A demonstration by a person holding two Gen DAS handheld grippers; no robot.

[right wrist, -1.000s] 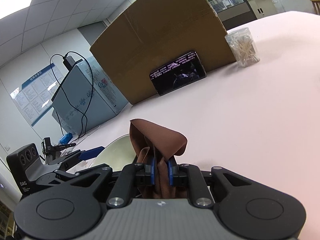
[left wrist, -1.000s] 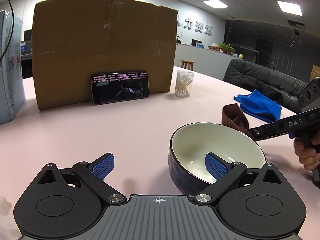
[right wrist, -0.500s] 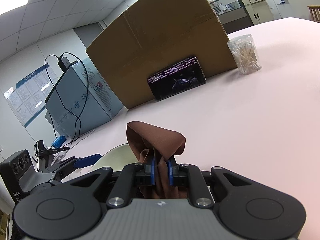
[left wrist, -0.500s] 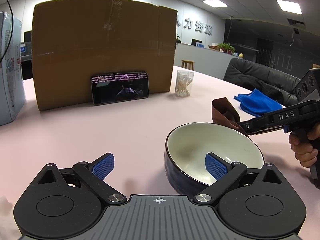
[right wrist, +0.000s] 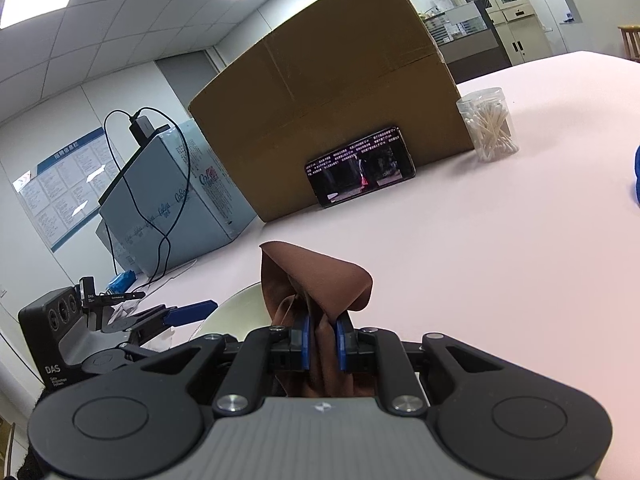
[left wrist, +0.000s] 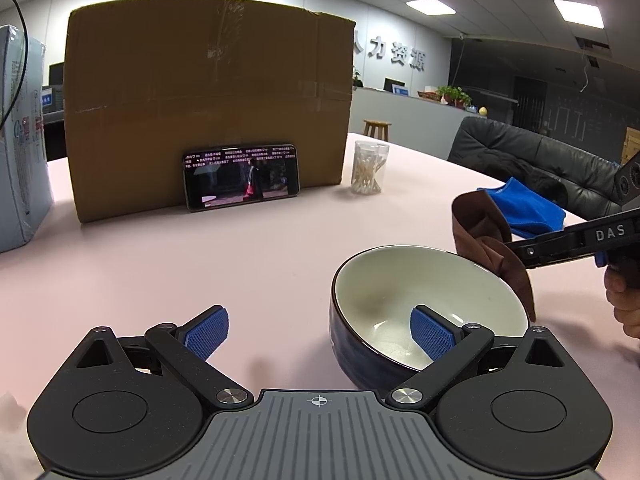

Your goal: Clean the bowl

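A bowl [left wrist: 400,284], dark blue outside and white inside, stands on the pink table [left wrist: 260,264]. My left gripper [left wrist: 320,336] is open wide. Its right pad [left wrist: 432,338] is inside the bowl and its left pad [left wrist: 208,334] is well clear of the bowl on the left. My right gripper [right wrist: 322,338] is shut on a brown cloth [right wrist: 316,280]. In the left wrist view the brown cloth [left wrist: 488,240] hangs over the bowl's far right rim, held by the black right gripper [left wrist: 516,250]. The bowl's rim [right wrist: 240,304] shows just beyond the cloth.
A large cardboard box [left wrist: 208,108] stands at the back with a lit phone [left wrist: 242,176] leaning on it. A jar of cotton swabs [left wrist: 366,168] is to its right, a blue cloth [left wrist: 524,208] lies far right, and a pale carton [left wrist: 20,140] stands left. A hand [left wrist: 624,300] holds the right gripper.
The right gripper with the brown cloth drifted left along the bowl's far rim, then back right; the cloth now hangs lower over the right rim. The bowl and the left gripper stayed put.
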